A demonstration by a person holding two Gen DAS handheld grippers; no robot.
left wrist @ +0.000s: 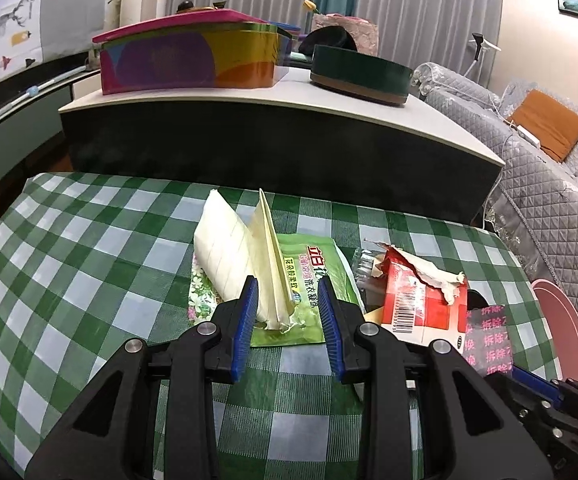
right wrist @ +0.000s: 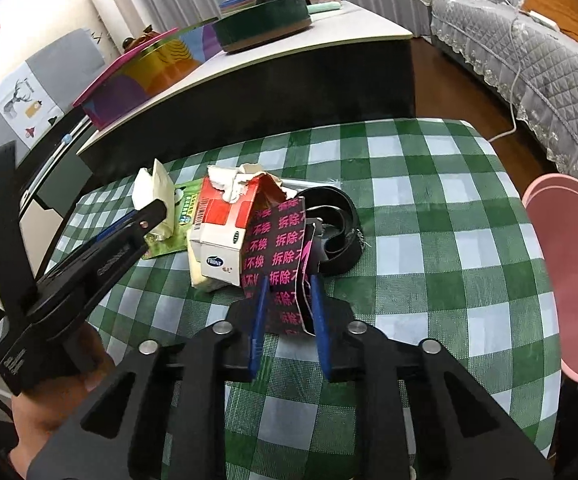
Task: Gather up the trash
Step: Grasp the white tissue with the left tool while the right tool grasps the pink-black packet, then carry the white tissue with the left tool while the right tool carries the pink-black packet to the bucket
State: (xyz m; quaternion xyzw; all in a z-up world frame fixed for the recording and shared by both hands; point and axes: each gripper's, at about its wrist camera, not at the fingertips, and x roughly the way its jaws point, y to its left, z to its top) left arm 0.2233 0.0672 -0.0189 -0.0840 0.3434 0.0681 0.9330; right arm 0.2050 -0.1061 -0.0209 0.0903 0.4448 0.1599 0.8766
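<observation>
Trash lies on a green checked tablecloth (left wrist: 69,264). My left gripper (left wrist: 288,294) is open, its blue pads on either side of a folded cream paper (left wrist: 241,256) that lies on a green detergent pouch (left wrist: 309,264). A torn red and white carton (left wrist: 421,300) sits to the right. In the right wrist view my right gripper (right wrist: 289,290) is shut on a black tag with pink characters (right wrist: 281,248), next to the carton (right wrist: 225,224) and a black belt coil (right wrist: 341,232). The left gripper (right wrist: 145,216) shows at the left.
A pink bin (right wrist: 569,280) stands off the table's right edge, also in the left wrist view (left wrist: 561,332). A low cabinet (left wrist: 273,112) behind carries a colourful box (left wrist: 193,56) and a green round tin (left wrist: 361,72). A grey quilted sofa (right wrist: 529,52) is at the right.
</observation>
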